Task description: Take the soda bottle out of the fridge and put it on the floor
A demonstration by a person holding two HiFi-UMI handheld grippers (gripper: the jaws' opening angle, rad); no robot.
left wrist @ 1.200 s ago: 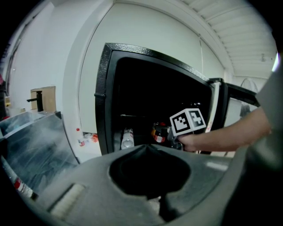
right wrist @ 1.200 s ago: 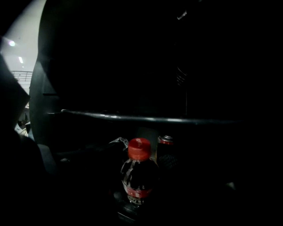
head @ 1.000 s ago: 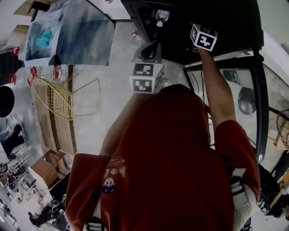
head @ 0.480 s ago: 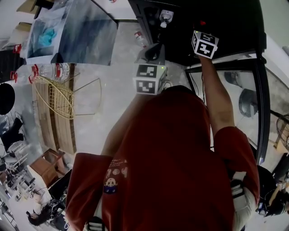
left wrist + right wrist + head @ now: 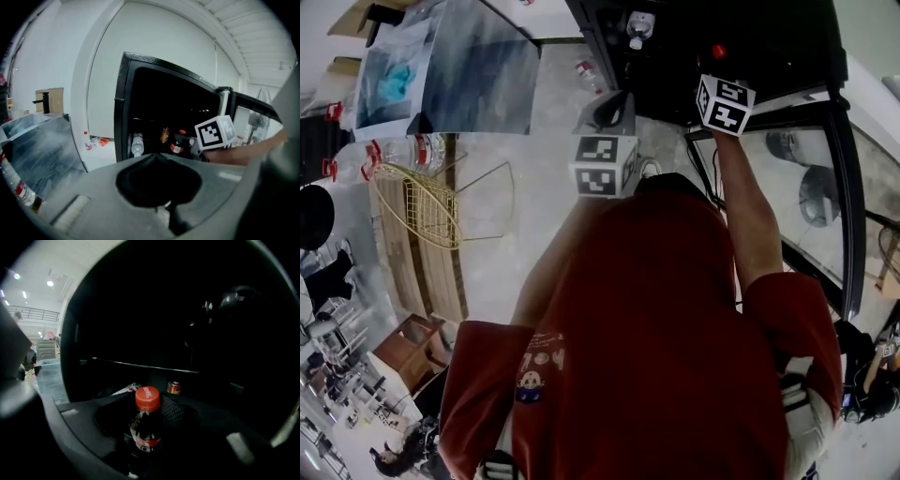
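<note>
Right gripper [image 5: 146, 414] clamped on upright soda bottle [image 5: 146, 426], nearer arm by far; bottle just inside fridge [image 5: 123, 93] front edge. Floor [image 5: 534, 216] lies back and down. Left gripper [image 5: 157, 160] closed, empty, outside.

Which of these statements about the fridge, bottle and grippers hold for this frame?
1. The soda bottle stands between the right gripper's jaws. True.
2. The left gripper holds a water bottle. False: its jaws are together, with nothing between them.
3. The soda bottle's cap is blue. False: it is red.
4. A can stands in the fridge behind the soda bottle. True.
5. The fridge is closed. False: it stands open, and the right gripper reaches inside.
</note>
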